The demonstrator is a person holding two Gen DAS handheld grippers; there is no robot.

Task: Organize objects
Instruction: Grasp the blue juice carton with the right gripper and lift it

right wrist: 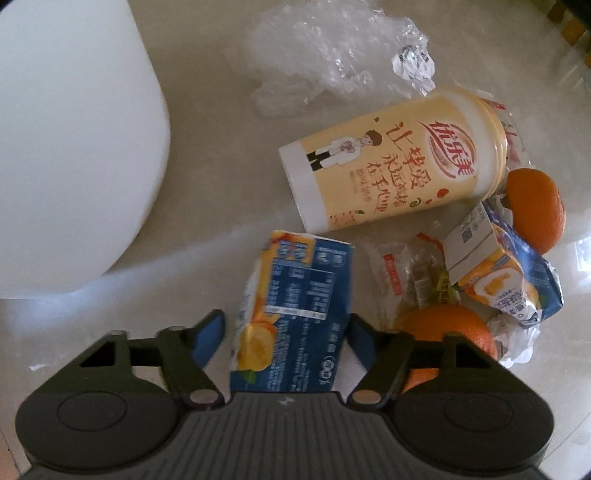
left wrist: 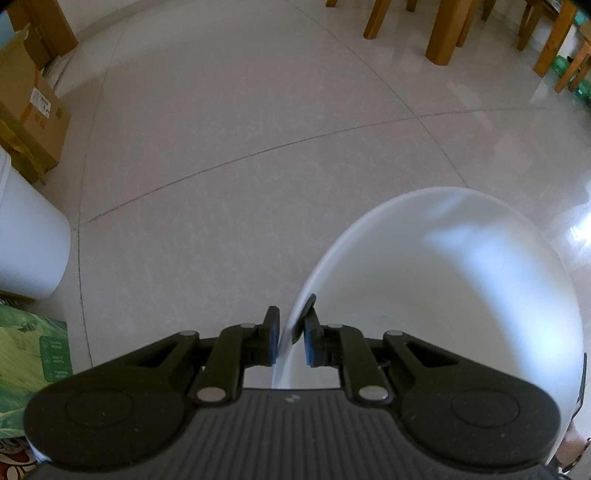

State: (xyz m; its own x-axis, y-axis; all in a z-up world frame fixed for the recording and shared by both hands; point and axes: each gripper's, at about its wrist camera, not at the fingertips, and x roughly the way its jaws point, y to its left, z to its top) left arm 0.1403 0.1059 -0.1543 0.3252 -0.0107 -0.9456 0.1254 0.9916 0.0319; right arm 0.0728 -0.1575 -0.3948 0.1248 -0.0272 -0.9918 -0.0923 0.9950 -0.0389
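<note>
The left hand-held gripper (left wrist: pixel 290 338) is seen clenched on the rim of a white plastic bucket (left wrist: pixel 461 280), one blue pad outside the wall and the other inside it. The bucket is held above a pale tiled floor (left wrist: pixel 258 147), its interior appearing empty from this angle. A second white bucket (left wrist: pixel 29 243) is seen at the left edge, a cardboard box (left wrist: pixel 29 125) beyond it and a green printed carton (left wrist: pixel 26 365) in front of it. Wooden furniture legs (left wrist: pixel 443 33) are shown at the far side of the room.

The right hand-held gripper (right wrist: pixel 286 334) is pointed straight down over a flattened blue-and-orange juice carton (right wrist: pixel 295 314) lying on the floor. Its jaws are part-open with the carton between them; the right pad is seen at the carton's edge, while a narrow gap is left at the left pad. Just beyond the carton, a yellow milk-tea cup (right wrist: pixel 399 158) is shown on its side. To the right, two oranges (right wrist: pixel 535 210) (right wrist: pixel 447 328) are piled with a second crushed juice carton (right wrist: pixel 506 273) and a clear snack wrapper (right wrist: pixel 402 269). Crumpled clear plastic film (right wrist: pixel 332 51) is seen behind the cup, and a white bucket (right wrist: pixel 74 147) fills the left.
</note>
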